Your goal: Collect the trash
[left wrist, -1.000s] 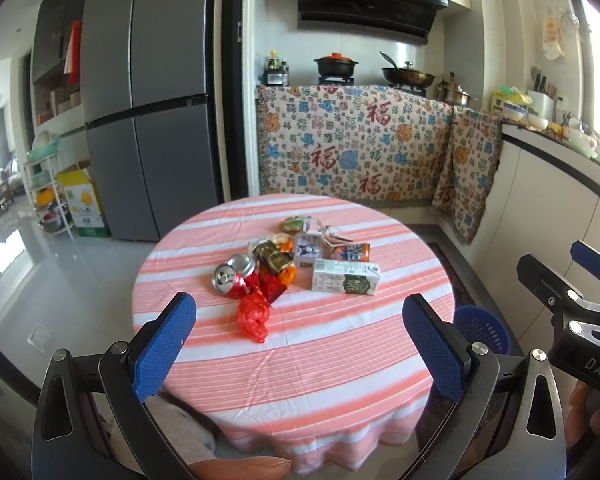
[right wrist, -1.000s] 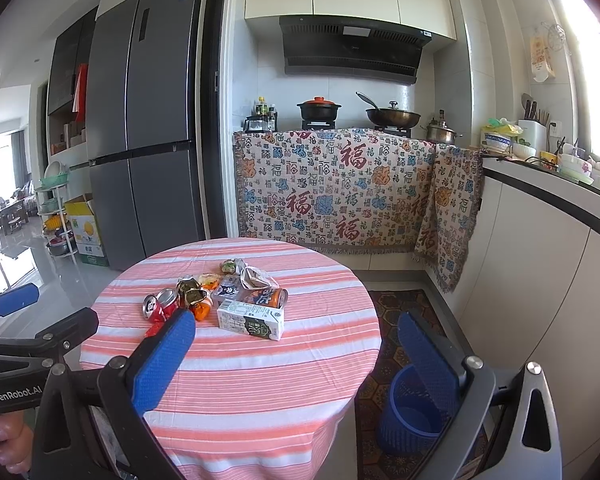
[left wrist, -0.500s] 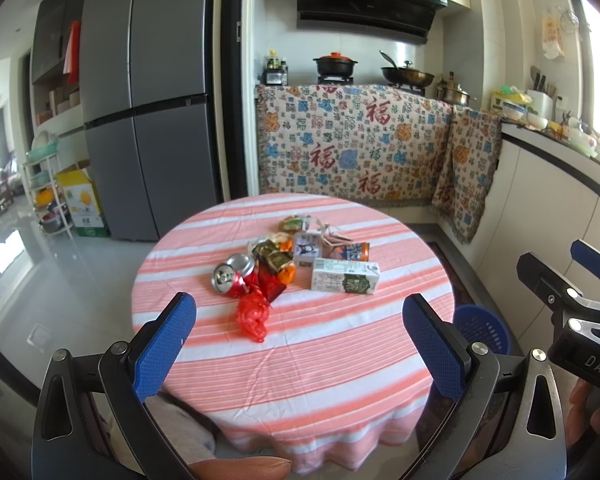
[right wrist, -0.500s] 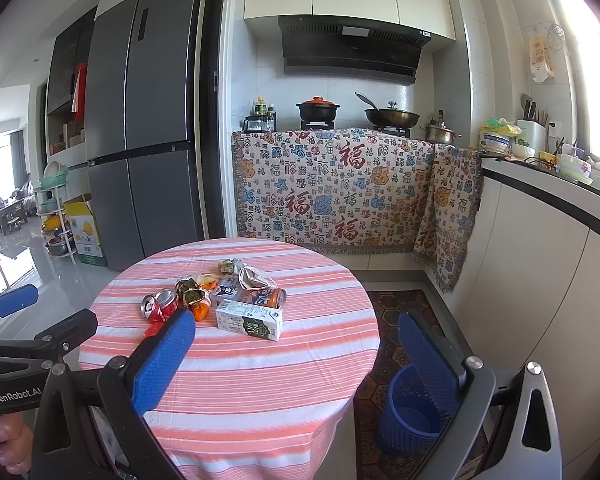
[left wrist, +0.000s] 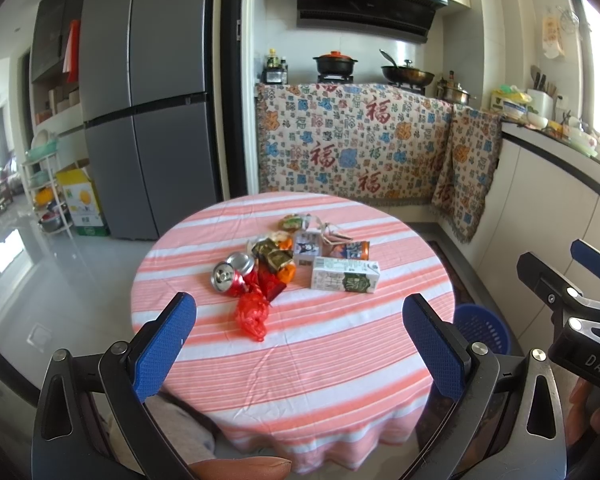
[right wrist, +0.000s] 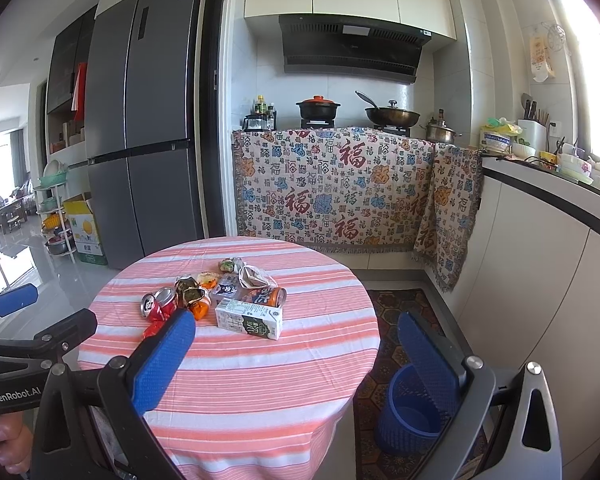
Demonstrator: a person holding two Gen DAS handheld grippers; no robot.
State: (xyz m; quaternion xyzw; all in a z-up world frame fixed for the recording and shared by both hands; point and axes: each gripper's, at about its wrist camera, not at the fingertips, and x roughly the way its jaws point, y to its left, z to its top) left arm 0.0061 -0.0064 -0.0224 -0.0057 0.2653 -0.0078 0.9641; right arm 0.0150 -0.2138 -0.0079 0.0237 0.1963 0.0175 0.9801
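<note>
**Light, crumpled litter heaped mid-table, both grippers wide and empty**

The trash sits in one loose cluster near the middle of the round striped surface point(left wrist: 300, 364), well apart from both grippers. The largest piece is a white-and-green drink carton point(left wrist: 345, 275) lying on its side at the near right of the heap; it looks empty, so probably light and stiff enough to pinch across its narrow faces, though it may cave under a hard squeeze. Two crushed red cans point(left wrist: 232, 274) lie touching each other at the left; thin metal, light, likely slippery on the round, so the dented waist seems the safest hold. A red plastic bag point(left wrist: 253, 314) lies nearest the camera, soft and shapeless, best taken by a bunched fold. Behind the carton lies an orange can point(left wrist: 356, 249) on its side, a small white carton with a cartoon face point(left wrist: 307, 246), and crumpled paper point(right wrist: 254, 276). Dark foil wrappers point(left wrist: 272, 254), at least two, are flimsy and may slide rather than lift. Small orange scraps and a greenish wrapper at the far edge are too jumbled to count.

One blue perforated bin point(right wrist: 410, 412) stands on the floor just beside the surface, on the right.

The left gripper point(left wrist: 300, 344) has its jaws spread wide with nothing between them; the right gripper point(right wrist: 296, 360) likewise stands fully parted and empty, lined up toward the surface's right half and the bin.
</note>
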